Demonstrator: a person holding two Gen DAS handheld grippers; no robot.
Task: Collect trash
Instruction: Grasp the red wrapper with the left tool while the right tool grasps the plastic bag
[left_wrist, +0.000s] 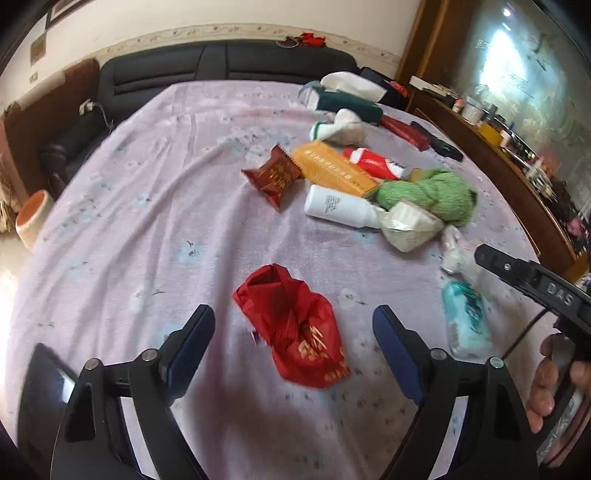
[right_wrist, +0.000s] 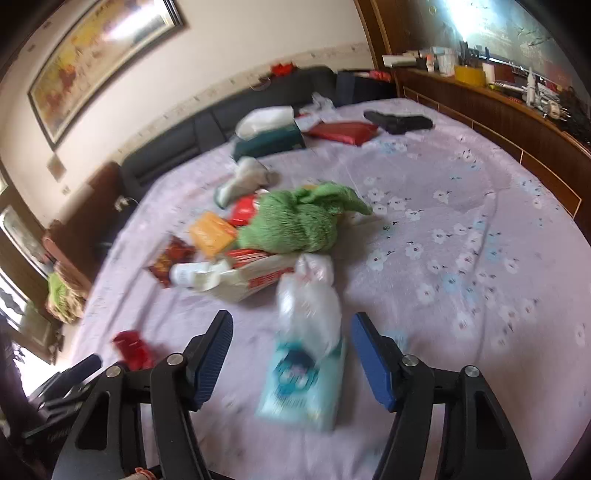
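- Hovering over a lilac flowered bedspread (left_wrist: 147, 221): left gripper (left_wrist: 293, 325), jaws wide, gripping nothing, straddling a crumpled red bag (left_wrist: 295, 325).
- Hanging to the right: right gripper (right_wrist: 291, 343), jaws apart, empty, framing a pale blue tissue pack (right_wrist: 303, 384) and a clear plastic bag (right_wrist: 310, 295).
- Lying farther off: green towel (right_wrist: 295, 221), white bottle (left_wrist: 336, 205), orange box (left_wrist: 332, 168).

On the bed lie one green towel (left_wrist: 428, 192), one white bottle (left_wrist: 338, 206), one orange box (left_wrist: 332, 168), two red wrappers (left_wrist: 271, 177) and one tissue pack (left_wrist: 466, 314).
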